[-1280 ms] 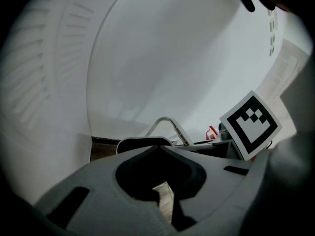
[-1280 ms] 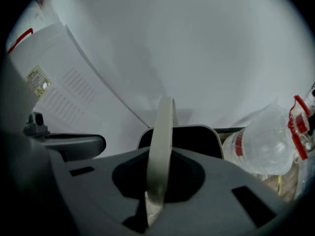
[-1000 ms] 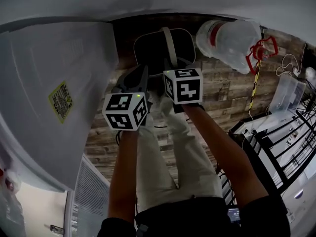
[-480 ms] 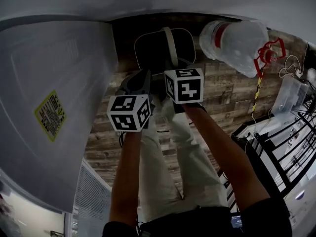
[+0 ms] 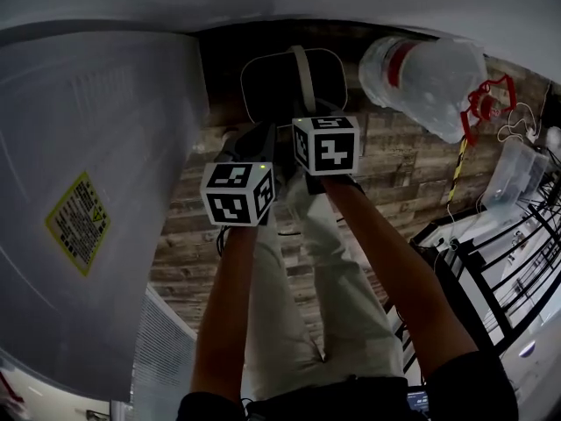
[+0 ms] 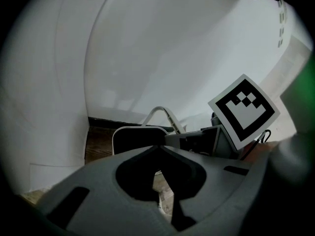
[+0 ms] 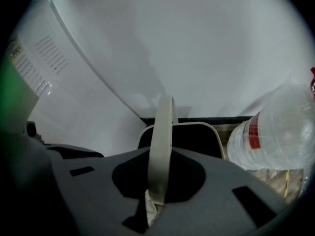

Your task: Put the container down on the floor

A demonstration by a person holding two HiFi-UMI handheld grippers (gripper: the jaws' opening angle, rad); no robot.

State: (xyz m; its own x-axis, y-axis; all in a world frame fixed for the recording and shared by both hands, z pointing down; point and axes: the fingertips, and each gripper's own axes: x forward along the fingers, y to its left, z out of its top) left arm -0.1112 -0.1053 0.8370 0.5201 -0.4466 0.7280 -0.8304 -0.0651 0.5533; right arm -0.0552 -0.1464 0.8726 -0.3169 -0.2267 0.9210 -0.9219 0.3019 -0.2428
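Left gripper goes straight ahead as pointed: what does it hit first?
Probably the container, which sits right ahead of the left gripper; the white wall lies beyond it. Depth is unclear.

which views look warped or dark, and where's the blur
Head view: fisheye bends the white appliance, and the container sits in dim light. Left gripper view: black vignette, green blur at right. Right gripper view: same vignette, green blur at left, handle fairly sharp.

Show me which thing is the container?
Start at the big white unit with a yellow sticker. Between it and the clear jug is the container: the only dark tub with a pale rim, its hoop handle pinched in the right gripper.
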